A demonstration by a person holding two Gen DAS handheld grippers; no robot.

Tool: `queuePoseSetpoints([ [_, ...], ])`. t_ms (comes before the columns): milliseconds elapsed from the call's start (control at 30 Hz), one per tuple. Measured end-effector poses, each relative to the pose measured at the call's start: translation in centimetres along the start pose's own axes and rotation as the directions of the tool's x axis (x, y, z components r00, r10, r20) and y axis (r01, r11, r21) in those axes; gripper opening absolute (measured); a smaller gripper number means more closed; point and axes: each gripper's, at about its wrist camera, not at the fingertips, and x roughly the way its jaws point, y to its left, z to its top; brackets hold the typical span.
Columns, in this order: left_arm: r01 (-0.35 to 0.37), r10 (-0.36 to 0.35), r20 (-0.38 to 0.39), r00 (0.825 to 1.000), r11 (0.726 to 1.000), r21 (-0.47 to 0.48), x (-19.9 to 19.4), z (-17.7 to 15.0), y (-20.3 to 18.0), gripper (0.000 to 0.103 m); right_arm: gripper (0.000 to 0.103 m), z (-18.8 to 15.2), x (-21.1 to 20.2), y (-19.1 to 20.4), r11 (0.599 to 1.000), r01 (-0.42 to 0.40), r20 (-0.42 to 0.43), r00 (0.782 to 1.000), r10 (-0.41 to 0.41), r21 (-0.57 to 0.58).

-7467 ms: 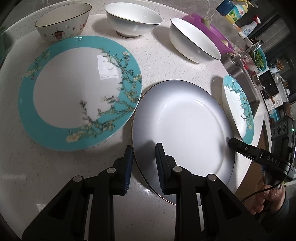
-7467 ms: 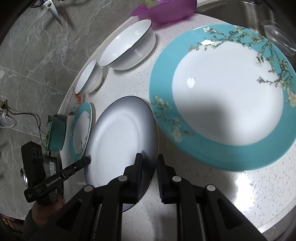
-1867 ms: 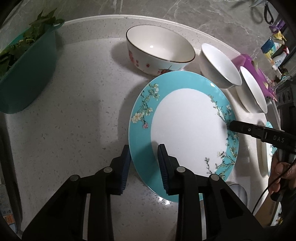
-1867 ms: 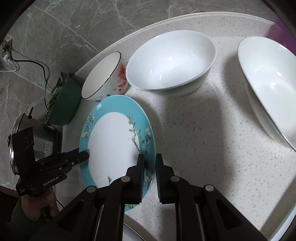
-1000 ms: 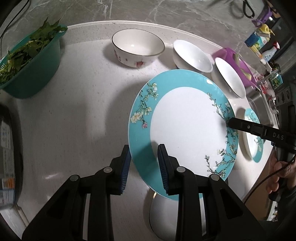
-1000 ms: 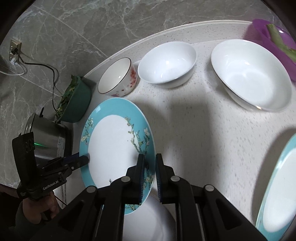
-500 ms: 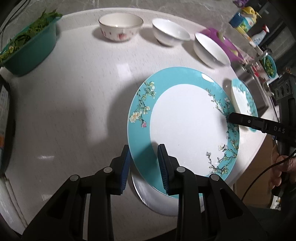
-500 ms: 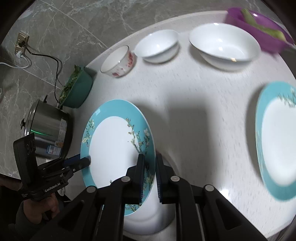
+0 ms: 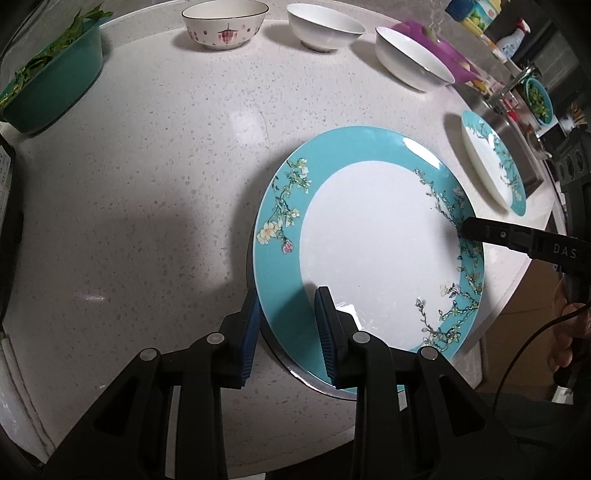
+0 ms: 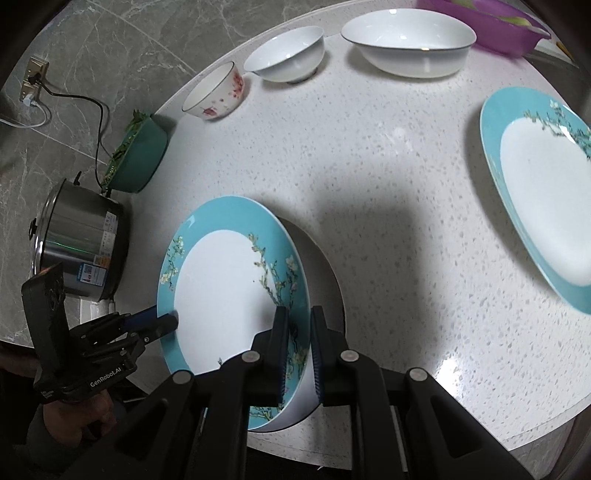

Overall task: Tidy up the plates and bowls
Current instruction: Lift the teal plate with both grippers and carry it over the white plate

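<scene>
The teal plate is pinched at opposite rims by the left gripper and right gripper, above the white plate at the counter's near edge. The second teal plate and three bowls are left unstacked

Your speckled white counter meets a grey marble wall with a socket; a sink sits beyond.

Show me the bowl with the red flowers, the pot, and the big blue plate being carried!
bowl with red flowers (image 9: 225, 31): left wrist view, painted outer wall.
pot (image 10: 79, 243): right wrist view, shiny steel side.
big blue plate (image 9: 376, 236): left wrist view, white middle.
</scene>
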Motion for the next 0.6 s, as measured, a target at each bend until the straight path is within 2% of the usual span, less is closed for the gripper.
queuePoseSetpoints([
  [233, -0.035, 0.035, 0.009, 0.999, 0.999, 0.028, 0.6, 0.1, -0.3, 0.027, 0.015, -0.7, 1.0, -0.2, 1.000, 0.014, -0.006, 1.000, -0.014, -0.008],
  [600, -0.114, 0.110, 0.047, 0.993, 0.988, 0.102, 0.8, -0.2, -1.3, 0.028, 0.017, -1.3, 1.3, 0.4, 0.992, 0.087, 0.022, 0.996, -0.085, -0.093],
])
